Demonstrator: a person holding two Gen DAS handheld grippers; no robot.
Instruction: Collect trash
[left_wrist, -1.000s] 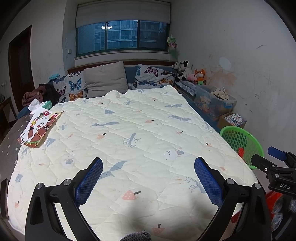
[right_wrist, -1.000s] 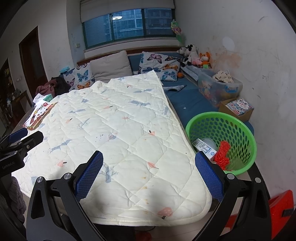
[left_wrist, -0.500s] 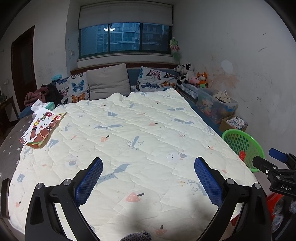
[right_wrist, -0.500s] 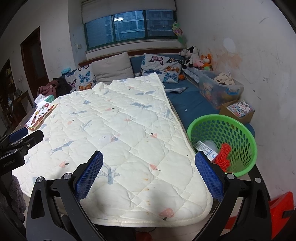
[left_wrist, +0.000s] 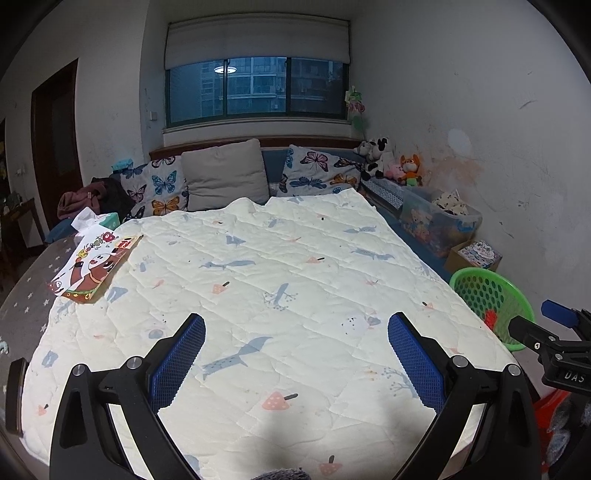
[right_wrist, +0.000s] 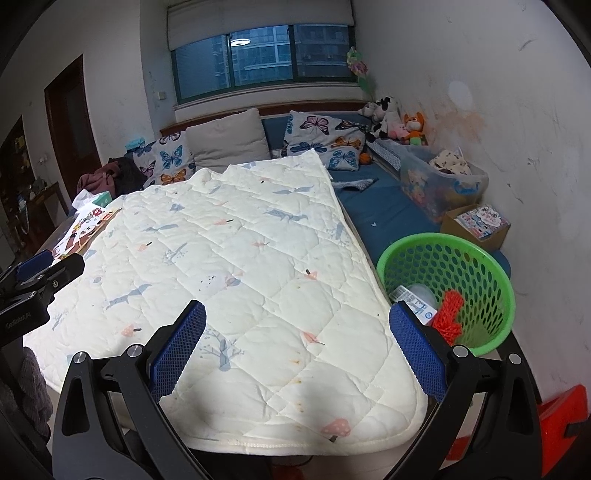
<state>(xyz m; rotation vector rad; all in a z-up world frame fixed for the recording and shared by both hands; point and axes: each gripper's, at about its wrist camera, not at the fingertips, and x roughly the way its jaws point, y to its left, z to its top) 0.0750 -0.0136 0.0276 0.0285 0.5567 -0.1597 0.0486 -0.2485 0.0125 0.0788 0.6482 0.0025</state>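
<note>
The quilt (left_wrist: 280, 280) lies open; the green basket (right_wrist: 476, 266) crowds its right edge.

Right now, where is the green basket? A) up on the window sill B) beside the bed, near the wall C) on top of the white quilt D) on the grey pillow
B: the green basket stands off the right edge of the white quilt, between the bed and the wall, with some trash already inside it.

Green perforated basket (right_wrist: 476, 258) beside the bed, white packet (right_wrist: 413, 298) and red scrap (right_wrist: 447, 313) inside.
</note>
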